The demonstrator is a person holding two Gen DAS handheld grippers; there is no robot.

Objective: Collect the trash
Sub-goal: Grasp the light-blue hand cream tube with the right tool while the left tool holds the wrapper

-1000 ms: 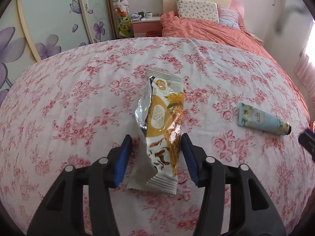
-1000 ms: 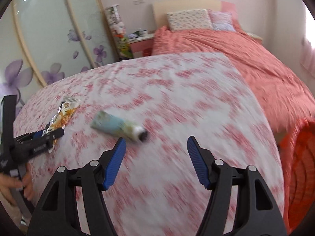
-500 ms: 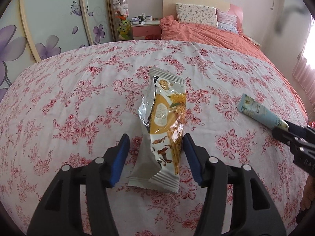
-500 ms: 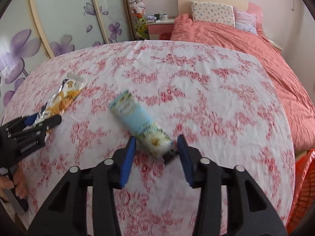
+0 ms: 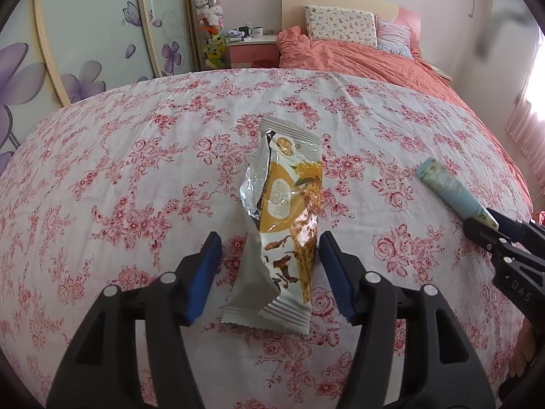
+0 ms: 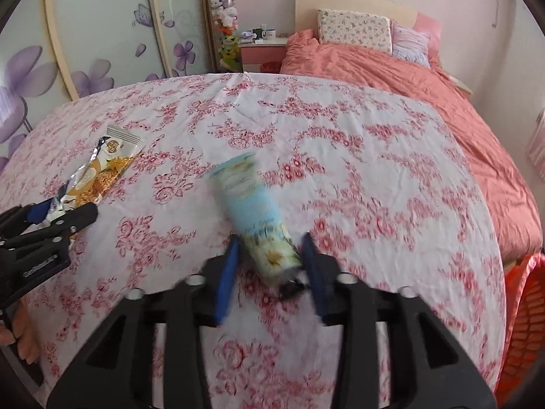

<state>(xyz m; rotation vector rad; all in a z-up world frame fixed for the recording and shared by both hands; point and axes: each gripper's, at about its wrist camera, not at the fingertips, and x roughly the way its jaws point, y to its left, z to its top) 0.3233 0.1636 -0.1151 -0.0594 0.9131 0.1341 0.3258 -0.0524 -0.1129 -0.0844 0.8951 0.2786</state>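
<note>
An empty orange and silver snack wrapper [image 5: 284, 225] lies on the floral sheet. My left gripper [image 5: 269, 272] is open, its blue pads on either side of the wrapper's near end, not touching it. The wrapper also shows in the right wrist view [image 6: 98, 173], with the left gripper [image 6: 51, 218] at its near end. A light blue cream tube [image 6: 259, 218] lies with its cap end between my right gripper's pads. My right gripper [image 6: 270, 269] is shut on the tube. In the left wrist view the tube [image 5: 453, 192] and the right gripper [image 5: 494, 230] are at the right.
The floral sheet [image 5: 136, 177] covers a wide flat surface. A bed with a salmon quilt [image 6: 408, 78] lies behind. An orange basket [image 6: 524, 323] stands at the lower right edge. A wardrobe with flower panels [image 5: 85, 34] and a pink nightstand [image 5: 252, 51] stand at the back.
My right gripper moved to the tube and closed on its cap end. The tube has turned a little and blurs. My left gripper stays open around the wrapper, nearly still.
</note>
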